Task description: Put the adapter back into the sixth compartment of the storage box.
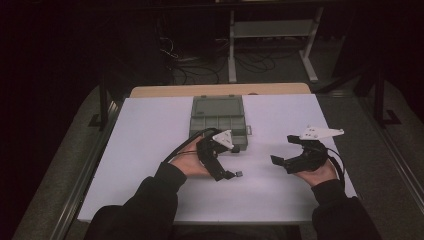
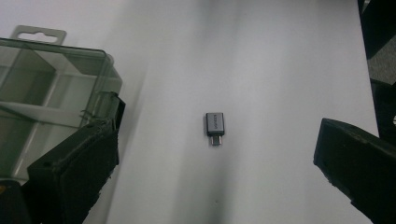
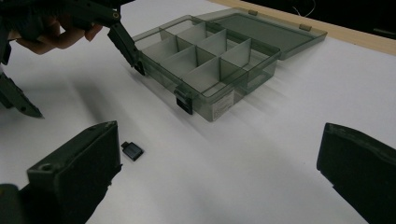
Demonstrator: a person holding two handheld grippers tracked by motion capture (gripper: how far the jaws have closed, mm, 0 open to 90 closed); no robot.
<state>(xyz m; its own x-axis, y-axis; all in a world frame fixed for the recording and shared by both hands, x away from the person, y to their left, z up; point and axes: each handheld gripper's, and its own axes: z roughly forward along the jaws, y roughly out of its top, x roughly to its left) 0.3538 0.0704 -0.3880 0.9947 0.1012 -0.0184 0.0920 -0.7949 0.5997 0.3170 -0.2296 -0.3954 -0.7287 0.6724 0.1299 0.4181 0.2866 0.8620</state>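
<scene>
A small grey USB adapter (image 1: 239, 174) (image 2: 215, 126) (image 3: 132, 150) lies flat on the white table (image 1: 150, 135). My left gripper (image 1: 231, 162) (image 2: 218, 161) is open, its jaws wide apart on either side of the adapter without touching it. One left jaw sits against the corner of a smoky clear compartment box (image 1: 219, 131) (image 2: 42, 93) (image 3: 210, 65), whose lid is folded back and whose compartments look empty. My right gripper (image 1: 284, 150) (image 3: 219, 144) is open to the right of the adapter, facing the box, with nothing between its jaws. The left gripper (image 3: 74, 74) also appears at the upper left of the right gripper view.
The white table surface (image 3: 261, 154) has bare room left and right of the box. A wooden edge (image 1: 220, 90) runs along the far side. Beyond it are a dark floor, cables (image 1: 200, 65) and a metal stand (image 1: 270, 35).
</scene>
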